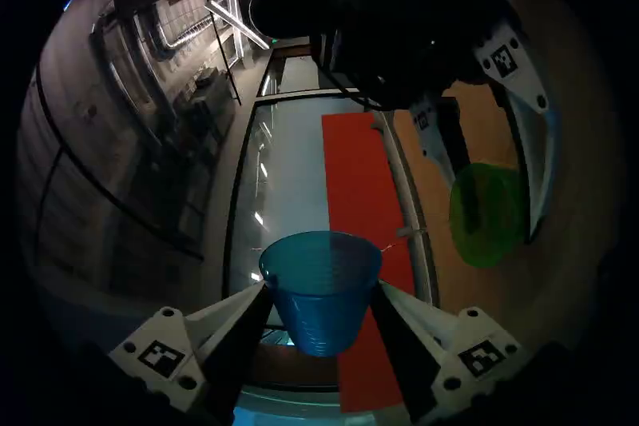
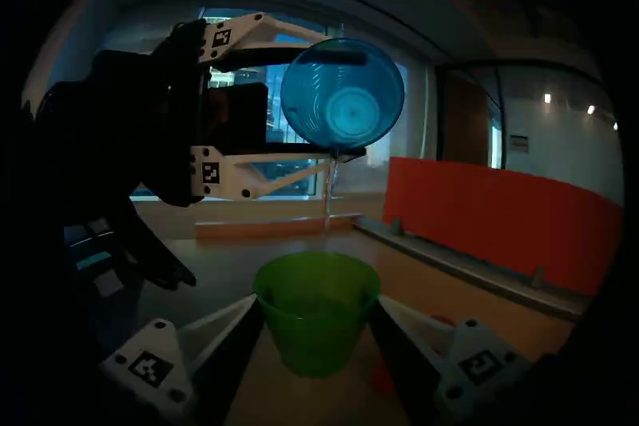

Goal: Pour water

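While the left gripper [image 1: 319, 290] was clamped on the blue cup [image 2: 342, 94], which was tipped on its side with the mouth toward the right gripper view, a thin water stream [image 2: 328, 186] fell from its lower rim toward the green cup [image 2: 316, 314]. That cup sat upright just below, pinched between both fingers of the right gripper [image 2: 316, 302]. Step judged: mid-pour (green cup's fill level too dark to tell). Next move likely called for keeping the green cup under the stream, then righting the blue one. No brand was readable; the fingers carried square marker tags [image 2: 150, 368], and a wall sign [image 2: 519, 143] was too small to read.
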